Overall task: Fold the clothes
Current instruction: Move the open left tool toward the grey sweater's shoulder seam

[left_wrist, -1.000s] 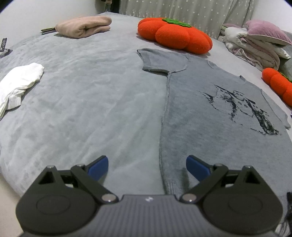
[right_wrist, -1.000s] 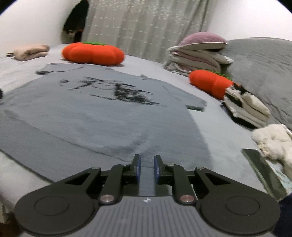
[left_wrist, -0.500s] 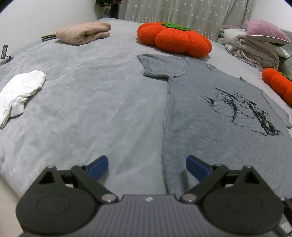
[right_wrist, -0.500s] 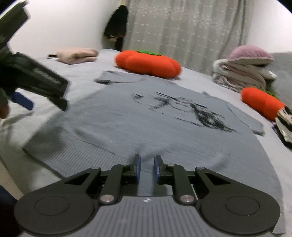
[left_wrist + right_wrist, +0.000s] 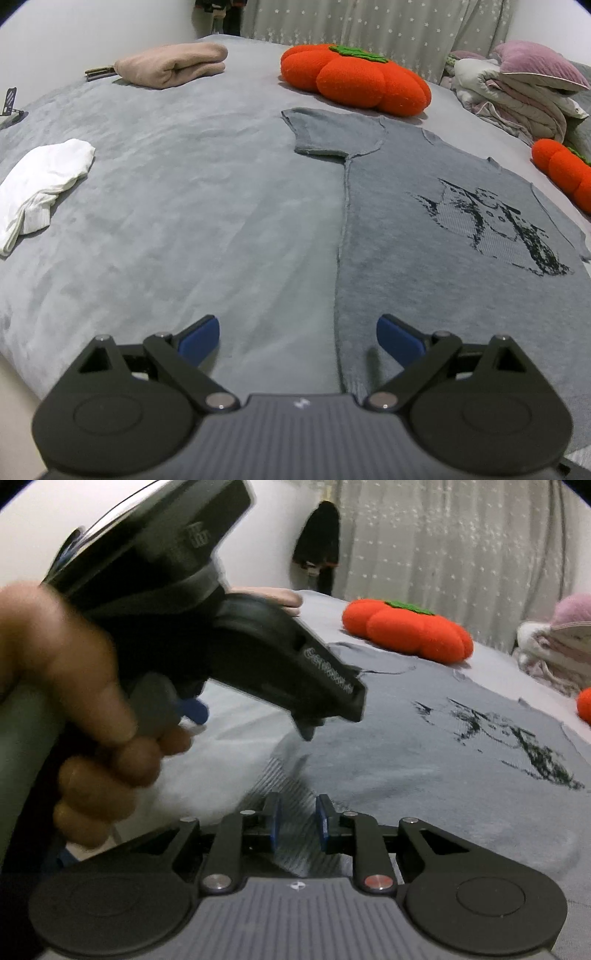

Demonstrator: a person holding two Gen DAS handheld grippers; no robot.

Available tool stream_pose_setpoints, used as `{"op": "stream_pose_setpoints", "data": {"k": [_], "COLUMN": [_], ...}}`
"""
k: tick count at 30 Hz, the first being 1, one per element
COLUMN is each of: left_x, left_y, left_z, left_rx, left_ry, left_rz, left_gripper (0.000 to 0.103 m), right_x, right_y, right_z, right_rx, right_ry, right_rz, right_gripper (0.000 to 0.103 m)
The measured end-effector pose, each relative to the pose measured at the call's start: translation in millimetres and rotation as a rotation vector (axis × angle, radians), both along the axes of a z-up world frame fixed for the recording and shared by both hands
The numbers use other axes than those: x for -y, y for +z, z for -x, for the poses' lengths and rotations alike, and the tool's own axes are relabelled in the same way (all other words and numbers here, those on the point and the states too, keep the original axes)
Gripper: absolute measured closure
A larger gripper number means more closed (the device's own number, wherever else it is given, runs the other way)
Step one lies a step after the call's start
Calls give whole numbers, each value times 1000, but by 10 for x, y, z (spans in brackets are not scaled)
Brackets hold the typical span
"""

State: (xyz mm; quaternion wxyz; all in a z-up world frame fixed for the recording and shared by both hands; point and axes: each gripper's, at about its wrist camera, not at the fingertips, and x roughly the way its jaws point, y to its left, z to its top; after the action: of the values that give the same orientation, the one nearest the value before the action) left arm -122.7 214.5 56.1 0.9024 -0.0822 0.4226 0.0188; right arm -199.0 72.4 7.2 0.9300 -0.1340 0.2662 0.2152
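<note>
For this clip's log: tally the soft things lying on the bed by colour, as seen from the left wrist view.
Grey: 1, the T-shirt spread flat, with a dark print.
Orange: 2, a big pumpkin cushion and a second orange cushion at the right edge.
White: 1, a crumpled white garment.
Beige-pink: 1, a folded garment.
Purple: 1, a pillow on a heap of pale bedding, not counted.
Total: 6

no legible text anywhere
</note>
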Motion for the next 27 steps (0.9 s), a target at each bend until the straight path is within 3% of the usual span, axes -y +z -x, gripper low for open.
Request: {"op": "stream_pose_setpoints", "data": {"k": [6, 9, 14, 21, 25, 27], "left_x": [-37, -110, -367, -735, -693, -647], "left_y": [17, 35, 78, 108, 78, 81], "left_z": [2, 5, -29, -62, -76, -82], "left_rx": [9, 14, 19, 19, 10, 12], "left_ry": [0, 17, 83, 200, 178, 162], "left_rz": [6, 17, 69, 134, 127, 120], "left_gripper": [7, 7, 7, 7, 7, 7], "right_x": [51, -13, -53, -89, -119, -99], "right_y": [-23, -44, -60, 58, -140, -145], "right_z": [2, 38, 75, 110, -63, -72], "right_rx": [-26, 2, 46, 126, 9, 16], "right_ry": [-1, 26, 35, 70, 63, 65], "right_rz": [-52, -23, 12, -32, -13, -24], "right_gripper": [80, 80, 80, 80, 81, 81]}}
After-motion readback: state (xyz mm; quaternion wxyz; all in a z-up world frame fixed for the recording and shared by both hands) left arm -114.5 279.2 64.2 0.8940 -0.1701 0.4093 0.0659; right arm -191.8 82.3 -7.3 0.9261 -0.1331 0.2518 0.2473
